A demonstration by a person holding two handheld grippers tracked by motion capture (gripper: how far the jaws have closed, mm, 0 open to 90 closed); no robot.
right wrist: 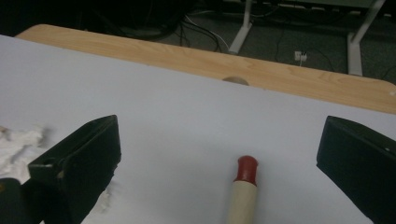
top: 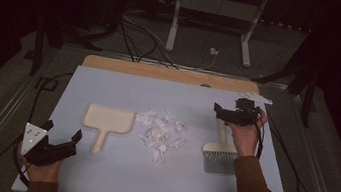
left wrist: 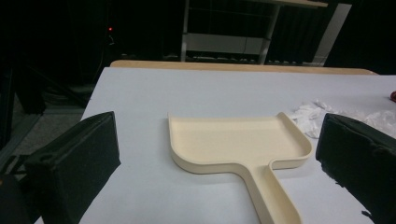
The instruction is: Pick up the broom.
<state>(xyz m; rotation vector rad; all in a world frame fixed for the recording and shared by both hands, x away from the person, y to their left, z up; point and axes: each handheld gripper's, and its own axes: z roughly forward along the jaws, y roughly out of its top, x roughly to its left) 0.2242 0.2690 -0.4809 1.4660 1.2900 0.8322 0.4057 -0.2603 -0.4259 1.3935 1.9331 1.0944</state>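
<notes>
A cream dustpan (top: 108,118) lies left of centre on the white sheet, handle toward me. In the left gripper view the dustpan (left wrist: 233,140) sits just ahead, between the jaws. My left gripper (top: 62,132) (left wrist: 218,140) is open and hovers near the front left, short of the pan's handle. A pile of crumpled white paper scraps (top: 159,132) lies mid-table. To its right lies a brush (top: 220,156) with grey bristles and a pale handle. My right gripper (top: 229,113) (right wrist: 219,154) is open over the far end of the red-tipped brush handle (right wrist: 245,186), not gripping it.
The white sheet (top: 124,89) covers a wooden table whose bare edge (top: 161,72) shows at the back. Paper scraps (right wrist: 18,140) lie left of the right gripper. Cables and white desk legs (top: 172,30) stand on the dark floor beyond.
</notes>
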